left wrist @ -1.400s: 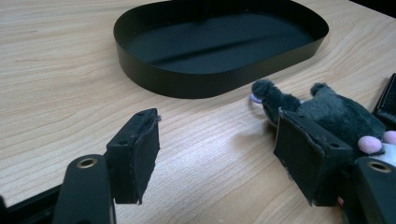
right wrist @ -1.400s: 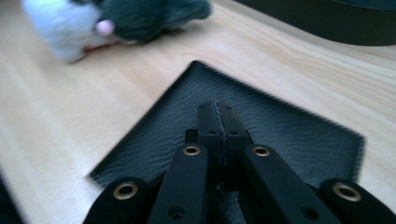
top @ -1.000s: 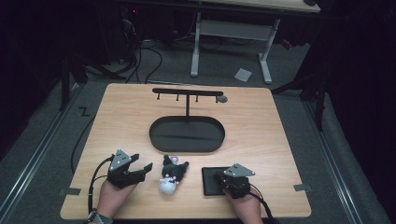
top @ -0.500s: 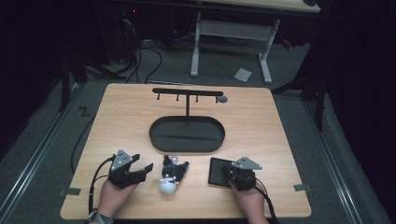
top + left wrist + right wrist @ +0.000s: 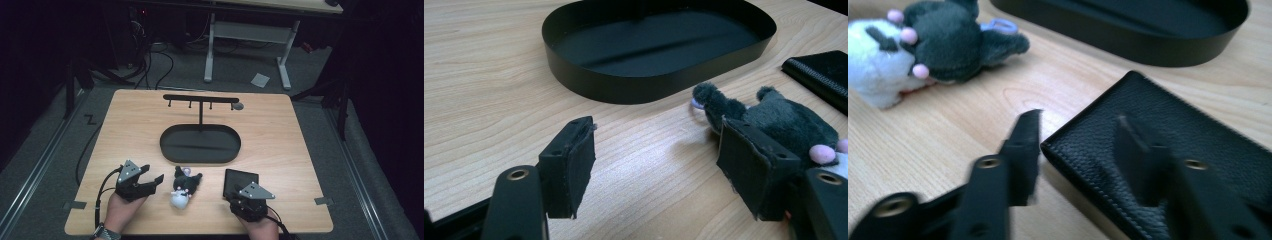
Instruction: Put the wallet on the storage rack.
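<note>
Black pebbled-leather wallet point(image 5: 1168, 150), flat w/ stitched edge, lies on the woodgrain table point(image 5: 300, 130) at approx 5 o'clock of the oval matte-black tray point(image 5: 200, 145). R gripper point(image 5: 1078, 130) low over its near corner; jaws just opened, straddling that corner, not pressing. Fuzzy plush toy point(image 5: 182, 186) at 6 o'clock of tray. L gripper point(image 5: 656, 155) level, jaws wide apart, nothing betw.

The wooden counter point(image 5: 280, 135) carries a black oval tray point(image 5: 200, 144) at its centre. A black T-shaped rack point(image 5: 200, 100) with small hooks rises from the tray's far edge. Beyond the counter, a white-legged desk point(image 5: 247, 35) stands on grey floor point(image 5: 45, 145), with cables point(image 5: 150, 60) left of it.
</note>
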A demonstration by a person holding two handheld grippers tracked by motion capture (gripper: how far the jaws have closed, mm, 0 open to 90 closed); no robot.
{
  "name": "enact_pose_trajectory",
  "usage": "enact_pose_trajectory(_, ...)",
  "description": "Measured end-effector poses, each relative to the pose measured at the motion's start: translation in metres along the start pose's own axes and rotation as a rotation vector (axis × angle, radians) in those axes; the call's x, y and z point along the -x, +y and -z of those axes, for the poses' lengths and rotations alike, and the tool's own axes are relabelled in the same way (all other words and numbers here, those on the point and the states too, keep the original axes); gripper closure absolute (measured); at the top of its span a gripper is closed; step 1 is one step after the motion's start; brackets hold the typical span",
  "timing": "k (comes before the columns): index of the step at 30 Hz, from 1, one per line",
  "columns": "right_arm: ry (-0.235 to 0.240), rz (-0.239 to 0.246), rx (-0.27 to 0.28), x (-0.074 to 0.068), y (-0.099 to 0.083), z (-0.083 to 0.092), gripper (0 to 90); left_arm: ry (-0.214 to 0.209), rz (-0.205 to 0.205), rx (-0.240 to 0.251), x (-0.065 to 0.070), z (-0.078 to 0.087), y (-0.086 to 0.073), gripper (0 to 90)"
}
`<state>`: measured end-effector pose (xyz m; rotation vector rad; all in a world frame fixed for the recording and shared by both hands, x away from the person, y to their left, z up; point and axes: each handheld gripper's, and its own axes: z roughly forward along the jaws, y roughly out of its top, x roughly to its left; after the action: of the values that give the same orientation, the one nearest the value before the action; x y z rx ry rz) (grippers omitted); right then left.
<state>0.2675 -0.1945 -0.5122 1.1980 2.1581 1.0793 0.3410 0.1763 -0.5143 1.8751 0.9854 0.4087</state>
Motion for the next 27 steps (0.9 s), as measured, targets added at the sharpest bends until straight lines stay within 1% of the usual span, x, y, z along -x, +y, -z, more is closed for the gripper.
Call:
enact_pose_trajectory(2, -0.01, 0.012, -0.016, -0.004, 0.0, -0.005, 40.8, -0.002, 0.001, 0.0, 0.0, -0.001, 0.0, 31.3)
enact_pose_trajectory(3, -0.016, 0.023, -0.02, -0.004, 0.0, -0.007, 38.0, -0.002, 0.001, 0.0, 0.0, -0.001, 0.0, 31.3)
enact_pose_trajectory(4, -0.034, 0.036, -0.022, -0.006, 0.0, -0.009, 35.4, -0.003, 0.001, -0.001, 0.0, -0.001, 0.0, 31.3)
enact_pose_trajectory(7, -0.07, 0.074, -0.017, -0.009, 0.001, -0.014, 30.1, -0.003, 0.003, 0.0, 0.0, -0.001, 0.0, 31.3)
enact_pose_trajectory(9, -0.099, 0.093, -0.02, -0.012, 0.001, -0.017, 28.7, -0.003, 0.001, -0.001, 0.0, -0.001, 0.0, 31.3)
enact_pose_trajectory(11, -0.101, 0.093, -0.03, -0.013, 0.002, -0.021, 28.6, -0.003, 0.0, -0.003, 0.0, -0.001, 0.0, 31.3)
enact_pose_trajectory(13, -0.102, 0.099, -0.053, -0.015, 0.001, -0.025, 29.7, -0.003, 0.0, -0.002, 0.0, -0.001, 0.0, 31.4)
enact_pose_trajectory(14, -0.113, 0.106, -0.07, -0.015, 0.0, -0.028, 31.7, -0.003, -0.001, -0.002, 0.0, -0.001, 0.0, 31.3)
enact_pose_trajectory(16, -0.152, 0.132, -0.073, -0.018, -0.002, -0.028, 38.1, -0.003, 0.001, 0.0, 0.0, 0.0, 0.0, 31.3)
enact_pose_trajectory(17, -0.165, 0.145, -0.076, -0.018, -0.003, -0.029, 39.1, -0.003, 0.001, 0.0, 0.0, 0.0, 0.0, 31.4)
enact_pose_trajectory(19, -0.176, 0.163, -0.073, -0.02, -0.004, -0.029, 40.0, -0.004, 0.001, 0.0, 0.0, 0.0, 0.0, 31.3)
enact_pose_trajectory(27, -0.16, 0.165, -0.084, -0.018, -0.003, -0.029, 43.0, -0.005, -0.002, -0.002, 0.001, 0.0, 0.0, 31.3)
